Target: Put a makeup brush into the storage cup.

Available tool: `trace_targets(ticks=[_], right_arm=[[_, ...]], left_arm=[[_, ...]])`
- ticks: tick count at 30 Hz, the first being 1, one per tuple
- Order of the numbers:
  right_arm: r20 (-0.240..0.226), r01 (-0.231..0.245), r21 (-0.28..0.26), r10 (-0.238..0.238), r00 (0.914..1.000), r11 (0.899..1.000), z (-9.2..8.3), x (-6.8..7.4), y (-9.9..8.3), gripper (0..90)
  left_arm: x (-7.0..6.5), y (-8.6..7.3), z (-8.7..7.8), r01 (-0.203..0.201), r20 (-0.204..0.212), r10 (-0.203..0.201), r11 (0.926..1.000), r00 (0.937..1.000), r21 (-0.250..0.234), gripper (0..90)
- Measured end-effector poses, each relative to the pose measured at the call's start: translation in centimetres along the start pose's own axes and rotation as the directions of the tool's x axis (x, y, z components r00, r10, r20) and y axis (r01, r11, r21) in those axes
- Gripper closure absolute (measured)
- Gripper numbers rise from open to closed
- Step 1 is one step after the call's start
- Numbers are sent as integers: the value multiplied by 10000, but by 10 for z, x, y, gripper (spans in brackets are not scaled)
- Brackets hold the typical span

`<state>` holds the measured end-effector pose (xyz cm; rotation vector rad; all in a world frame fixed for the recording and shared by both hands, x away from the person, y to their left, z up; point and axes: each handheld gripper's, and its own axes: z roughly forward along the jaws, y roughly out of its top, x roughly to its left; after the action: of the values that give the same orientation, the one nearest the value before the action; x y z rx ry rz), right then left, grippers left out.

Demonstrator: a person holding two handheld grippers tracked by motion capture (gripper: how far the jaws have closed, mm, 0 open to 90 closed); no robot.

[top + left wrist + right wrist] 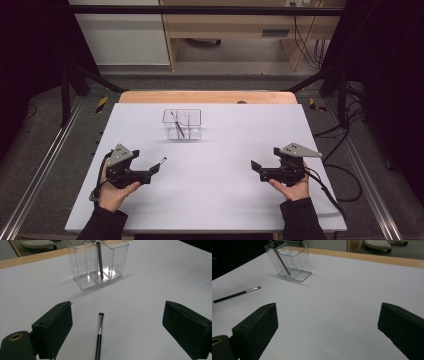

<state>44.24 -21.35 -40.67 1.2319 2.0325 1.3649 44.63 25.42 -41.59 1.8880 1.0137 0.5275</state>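
a white table (225, 165) spreads under two hand-held tools, its wooden far edge showing beyond the sheet. toward that far side stands a clear plastic organiser (182, 124), upright, split into three narrow compartments; one dark-handled brush (100, 262) leans inside its middle compartment, tip down. the left gripper (117, 322) sits low over the near left of the table, held from beneath by a hand (112, 192), its jaws spread wide apart with nothing between the pads. the right gripper (328, 327) rests well apart at the near right, jaws likewise wide and holding nothing. lying flat on the table between the left gripper's jaws, touching neither, is a slim makeup brush (99, 335): a thin black handle, a short silver ferrule, and a small flat angled tip of dark, reddish bristles pointing toward the organiser.
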Motion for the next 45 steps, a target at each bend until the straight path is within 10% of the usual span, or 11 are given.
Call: trace_targets(ticks=[23, 45], right_arm=[[-55, 76, 297, -75, 10000, 9995, 3, 1, -2, 34], [-19, 68, 417, -67, 10000, 9991, 5, 1, -2, 35]], left_arm=[[15, -10, 29, -654, -190, 721, 9681, 9972, 2420, 168], [18, -7, 55, -1640, 254, 1715, 8735, 9849, 4583, 500]])
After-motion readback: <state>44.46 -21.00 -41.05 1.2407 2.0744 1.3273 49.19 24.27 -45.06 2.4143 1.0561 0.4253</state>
